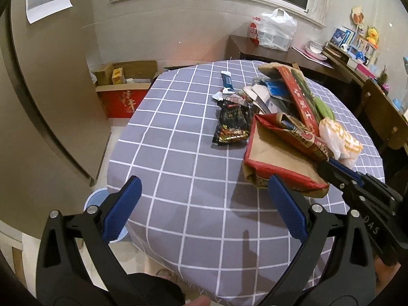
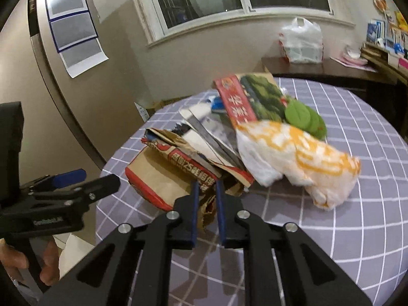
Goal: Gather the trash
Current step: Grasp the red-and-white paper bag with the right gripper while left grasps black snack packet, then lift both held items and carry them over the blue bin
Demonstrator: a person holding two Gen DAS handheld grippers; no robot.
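Note:
A heap of trash lies on the round table: a red-and-brown paper bag point(image 1: 275, 153) point(image 2: 153, 176) stuffed with papers, a red-and-green carton point(image 1: 298, 94) point(image 2: 244, 97), a white-and-yellow plastic bag point(image 1: 339, 137) point(image 2: 293, 158), a black snack wrapper point(image 1: 232, 125) and a blue wrapper point(image 1: 227, 83). My right gripper point(image 2: 207, 187) point(image 1: 329, 168) is at the paper bag's near corner, its blue pads pinched narrowly on the bag's crumpled edge. My left gripper point(image 1: 204, 182) point(image 2: 94, 178) hovers wide open over the bare cloth just left of the bag, holding nothing.
The table point(image 1: 178, 178) wears a grey checked cloth. Cardboard boxes point(image 1: 122, 86) and a pale blue bucket point(image 1: 94, 199) stand on the floor to the left. A dark desk with a white plastic bag point(image 1: 278, 30) and a wooden chair point(image 1: 380, 117) lie beyond.

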